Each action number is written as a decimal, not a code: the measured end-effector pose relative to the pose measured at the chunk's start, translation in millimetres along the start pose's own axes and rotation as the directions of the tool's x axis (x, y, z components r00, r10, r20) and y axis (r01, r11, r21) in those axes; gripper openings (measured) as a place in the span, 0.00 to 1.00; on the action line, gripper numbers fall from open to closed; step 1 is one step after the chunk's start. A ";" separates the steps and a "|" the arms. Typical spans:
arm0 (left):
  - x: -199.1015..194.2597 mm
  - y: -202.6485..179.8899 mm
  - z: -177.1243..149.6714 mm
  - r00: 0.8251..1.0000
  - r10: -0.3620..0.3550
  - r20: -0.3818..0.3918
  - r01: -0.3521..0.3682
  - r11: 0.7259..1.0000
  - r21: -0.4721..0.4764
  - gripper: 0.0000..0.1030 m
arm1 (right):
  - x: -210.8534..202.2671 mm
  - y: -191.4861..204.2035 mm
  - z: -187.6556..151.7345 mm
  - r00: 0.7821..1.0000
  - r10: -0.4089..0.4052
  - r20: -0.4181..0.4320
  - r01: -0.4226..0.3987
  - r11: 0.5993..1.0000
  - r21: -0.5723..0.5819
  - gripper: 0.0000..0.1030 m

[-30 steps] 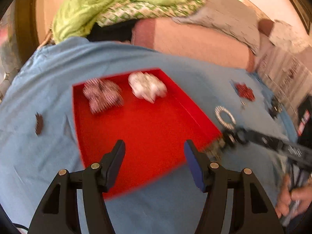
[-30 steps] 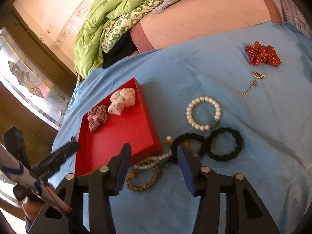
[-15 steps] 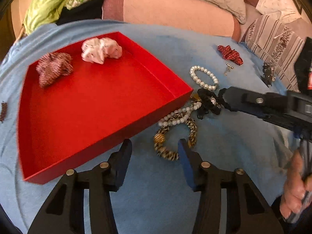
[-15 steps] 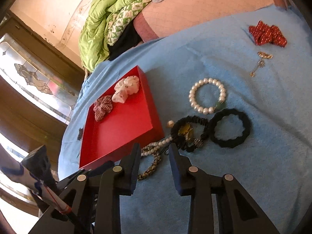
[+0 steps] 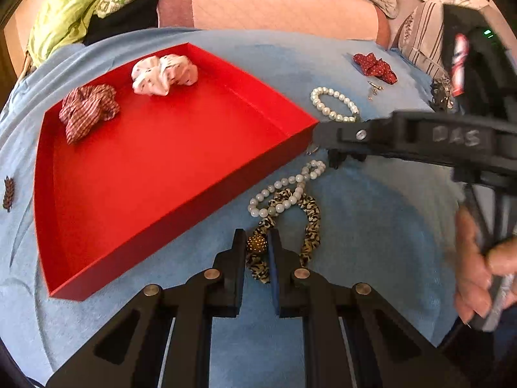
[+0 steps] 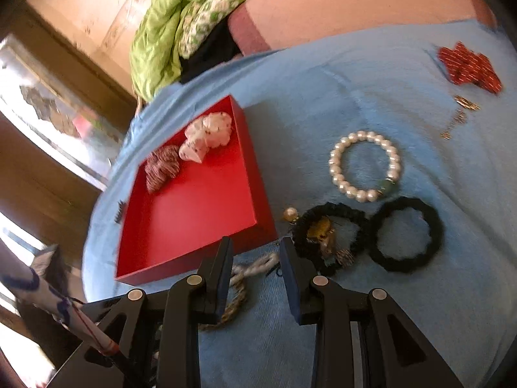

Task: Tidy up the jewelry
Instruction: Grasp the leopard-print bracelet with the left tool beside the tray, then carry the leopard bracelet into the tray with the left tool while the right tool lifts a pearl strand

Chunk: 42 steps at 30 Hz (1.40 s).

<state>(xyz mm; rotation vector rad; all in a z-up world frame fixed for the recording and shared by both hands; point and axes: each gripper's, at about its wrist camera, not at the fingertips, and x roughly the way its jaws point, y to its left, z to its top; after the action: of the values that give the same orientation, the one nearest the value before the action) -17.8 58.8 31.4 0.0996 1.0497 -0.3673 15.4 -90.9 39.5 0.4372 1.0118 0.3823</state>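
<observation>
Leopard-print bracelet (image 5: 310, 223) lies beside the red tray (image 5: 161, 168), its gold bead pinched in the just-closed left claw (image 5: 257, 247), while the right claw (image 6: 255, 258) stands apart over a pearl strand (image 6: 258, 265).

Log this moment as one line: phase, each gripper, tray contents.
phase: grasping | left gripper: just closed on leopard-print band | right gripper: open over pearl strand | red tray: two scrunchies

tray (image 5: 168, 174): smooth matt red card (or plastic)
pearl bracelet (image 6: 365, 165): glossy beads
blanket (image 5: 371, 226): napped blue cloth
scrunchies (image 5: 87, 110): gathered cloth
</observation>
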 end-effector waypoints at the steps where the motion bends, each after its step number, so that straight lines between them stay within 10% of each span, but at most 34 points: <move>1: -1.6 2.7 -1.7 1.000 -0.012 -0.009 0.012 1.000 0.004 0.12 | 3.7 0.3 -1.0 1.000 -0.006 -0.013 0.006 1.000 -0.004 0.31; 10: -9.0 7.2 -10.9 0.999 -0.035 -0.029 0.035 0.999 0.030 0.12 | -6.5 9.1 -19.9 0.997 0.005 -0.072 -0.010 0.997 -0.076 0.31; 18: -7.6 6.2 -11.3 0.999 -0.024 -0.029 0.025 0.999 0.034 0.12 | 7.8 -19.1 -27.8 0.973 0.187 -0.132 -0.157 0.965 0.209 0.31; 26: -6.6 5.7 -12.1 0.999 -0.024 -0.028 0.026 0.999 0.044 0.12 | 23.7 -3.1 -17.2 0.985 0.139 -0.107 -0.113 0.970 0.215 0.31; 29: -7.9 7.3 -11.9 0.999 -0.033 -0.026 0.034 0.999 0.038 0.12 | 21.0 8.2 -17.8 0.991 0.077 -0.107 -0.062 0.988 0.139 0.07; 42: -26.7 -11.3 -5.0 0.991 -0.112 0.077 0.105 0.990 0.093 0.12 | -62.7 14.9 -6.4 0.980 0.061 0.189 -0.061 0.998 -0.006 0.07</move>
<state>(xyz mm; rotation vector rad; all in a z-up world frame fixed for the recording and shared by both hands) -37.6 56.1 53.0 0.1067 0.9601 -0.5129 -21.8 -108.4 89.6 0.4956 0.8146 0.3879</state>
